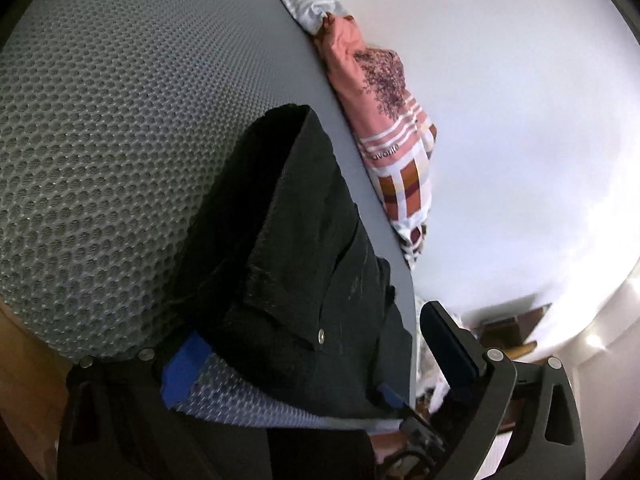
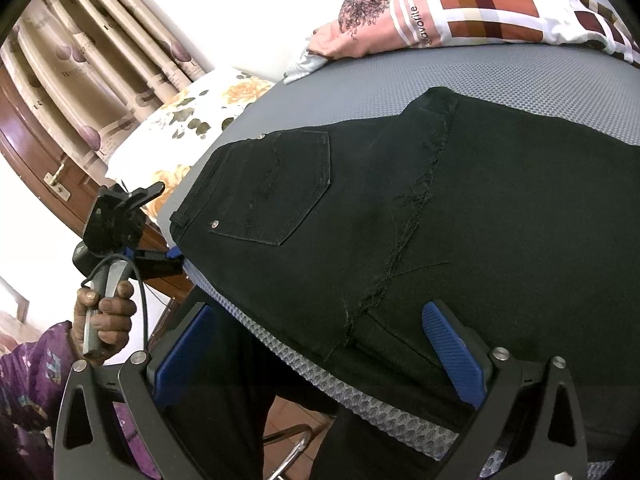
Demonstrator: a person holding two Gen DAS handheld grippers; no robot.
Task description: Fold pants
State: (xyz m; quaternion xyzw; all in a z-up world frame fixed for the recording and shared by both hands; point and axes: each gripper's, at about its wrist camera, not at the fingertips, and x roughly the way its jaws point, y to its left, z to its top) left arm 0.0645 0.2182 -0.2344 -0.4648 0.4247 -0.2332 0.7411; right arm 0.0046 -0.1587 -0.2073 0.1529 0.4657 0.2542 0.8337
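Black pants (image 2: pixel 400 208) lie on a grey mesh mattress (image 2: pixel 480 72), back pocket (image 2: pixel 280 188) up, with a frayed hem (image 2: pixel 420 200) running across the cloth. Part of them hangs over the near edge. My right gripper (image 2: pixel 316 354) is open at that edge: one blue pad (image 2: pixel 452 352) rests over the cloth, the other sits off the mattress. A hand (image 2: pixel 104 312) holds my left gripper (image 2: pixel 160 260) at the waistband corner. In the left wrist view the left gripper (image 1: pixel 316 360) is open wide, with the pants' (image 1: pixel 304 240) waist end between its fingers (image 1: pixel 180 376).
A pink and patchwork pillow (image 2: pixel 460 12) lies along the mattress's far side, against a white wall (image 1: pixel 520 120). A floral pillow (image 2: pixel 180 120) sits past the left end, with curtains (image 2: pixel 80 60) and a wooden door (image 2: pixel 40 160) behind. A purple sleeve (image 2: pixel 24 380) is at lower left.
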